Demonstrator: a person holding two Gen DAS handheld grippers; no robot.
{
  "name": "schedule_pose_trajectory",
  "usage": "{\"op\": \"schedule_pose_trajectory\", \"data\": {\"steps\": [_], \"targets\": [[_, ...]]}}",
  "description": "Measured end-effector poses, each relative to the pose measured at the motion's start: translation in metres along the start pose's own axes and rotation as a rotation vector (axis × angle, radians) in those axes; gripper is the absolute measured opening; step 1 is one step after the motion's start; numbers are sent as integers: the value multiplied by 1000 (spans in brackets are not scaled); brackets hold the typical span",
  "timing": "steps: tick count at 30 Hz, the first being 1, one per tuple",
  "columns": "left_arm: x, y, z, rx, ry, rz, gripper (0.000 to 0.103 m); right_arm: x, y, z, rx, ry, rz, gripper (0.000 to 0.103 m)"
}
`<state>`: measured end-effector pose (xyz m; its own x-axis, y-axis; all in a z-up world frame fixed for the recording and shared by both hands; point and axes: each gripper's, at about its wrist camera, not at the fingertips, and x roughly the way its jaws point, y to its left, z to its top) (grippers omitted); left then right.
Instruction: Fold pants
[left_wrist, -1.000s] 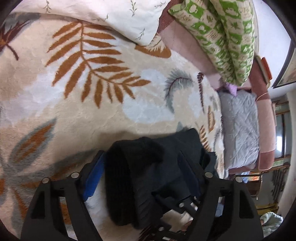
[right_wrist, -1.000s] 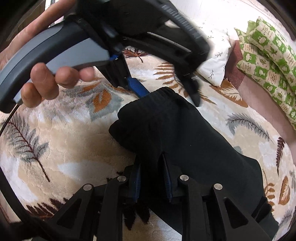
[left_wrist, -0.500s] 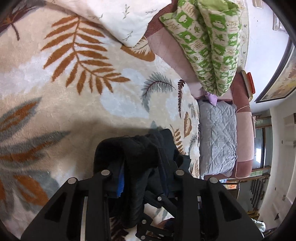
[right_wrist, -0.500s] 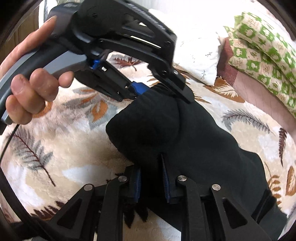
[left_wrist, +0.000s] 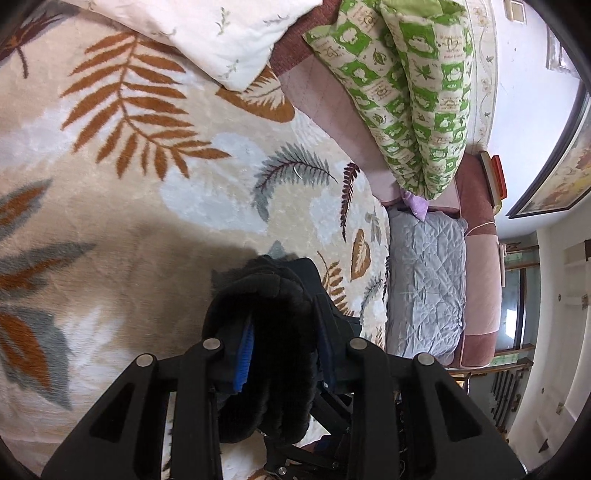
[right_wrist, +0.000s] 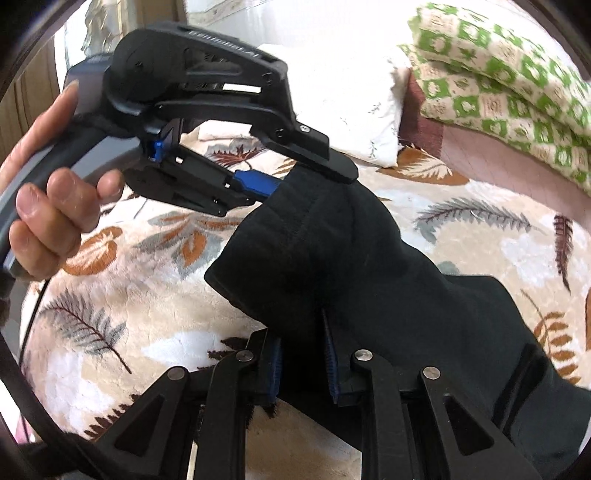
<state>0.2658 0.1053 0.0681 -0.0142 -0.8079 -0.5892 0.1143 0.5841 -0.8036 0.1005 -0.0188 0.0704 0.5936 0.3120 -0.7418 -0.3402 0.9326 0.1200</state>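
Left wrist view: the left gripper is clenched on a thick bunched fold of the black pants, the blue pads pressing the cloth from both sides. The cloth hangs a little above a bed covered by a cream blanket printed with brown and grey leaves. Beyond lie a white pillow, a green-and-cream checked quilt and a grey quilted cushion. A framed picture hangs on the wall at the right.

In the right wrist view, the right gripper is clamped on another edge of the pants, which stretch from its pads up to the left gripper at the top of the frame and trail off to the lower right over the blanket. A bare hand grips the handle of the left gripper. The part held between the two grippers seems to be the waistband end, though the dark cloth makes that hard to confirm. The pillow and checked quilt lie behind.
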Motion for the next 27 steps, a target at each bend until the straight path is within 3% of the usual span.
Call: {"op": "schedule_pose_trajectory", "data": {"steps": [6, 9, 11, 14, 16, 17, 20, 25, 27], "targets": [[16, -14, -2, 29, 39, 36, 28, -7, -13, -4, 39, -29, 13, 19], [19, -34, 1, 149, 75, 214, 28, -4, -13, -6, 32, -18, 15, 19], [24, -44, 1, 235, 106, 322, 37, -3, -13, -8, 27, -14, 18, 19], [35, -41, 0, 247, 146, 363, 41, 1, -15, -8, 30, -16, 25, 19], [39, -34, -1, 222, 123, 342, 41, 3, -15, -8, 36, -16, 31, 19], [39, -32, -1, 202, 111, 314, 35, 3, -16, -8, 40, -18, 33, 19], [34, -25, -2, 128, 64, 189, 30, 2, -18, -9, 53, -28, 43, 19], [35, -40, -11, 124, 55, 141, 18, -3, -28, -11, 111, -56, 69, 19], [38, -53, -16, 150, 55, 140, 18, -6, -31, -12, 135, -65, 81, 19]]}}
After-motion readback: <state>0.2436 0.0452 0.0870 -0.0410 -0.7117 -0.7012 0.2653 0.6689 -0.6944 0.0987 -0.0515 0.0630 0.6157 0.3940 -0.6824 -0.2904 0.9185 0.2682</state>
